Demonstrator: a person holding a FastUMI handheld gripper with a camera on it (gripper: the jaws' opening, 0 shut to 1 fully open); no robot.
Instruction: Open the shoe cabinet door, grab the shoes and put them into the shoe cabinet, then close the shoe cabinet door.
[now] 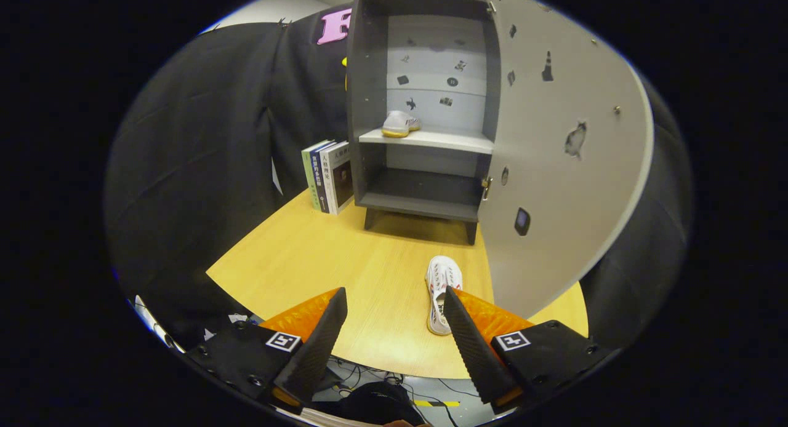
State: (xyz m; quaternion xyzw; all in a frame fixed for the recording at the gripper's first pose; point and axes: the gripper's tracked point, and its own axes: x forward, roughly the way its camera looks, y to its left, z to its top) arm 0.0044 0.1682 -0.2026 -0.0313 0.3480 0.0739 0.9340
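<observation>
The grey shoe cabinet [425, 107] stands at the far side of the wooden table [345, 267] with its door [566, 156] swung wide open to the right. One white shoe [399, 124] with a yellowish sole rests on the cabinet's middle shelf. A second white shoe [441, 290] lies on the table just ahead of my right finger, partly hidden behind its tip. My gripper [394, 304] is open above the table's near edge, with nothing between its fingers. The cabinet's lower compartment looks bare.
A few books [328, 175] stand upright left of the cabinet. The open door reaches out over the table's right side, close to the lying shoe. Black cloth walls surround the table. Cables and a dark object lie on the floor below the near edge.
</observation>
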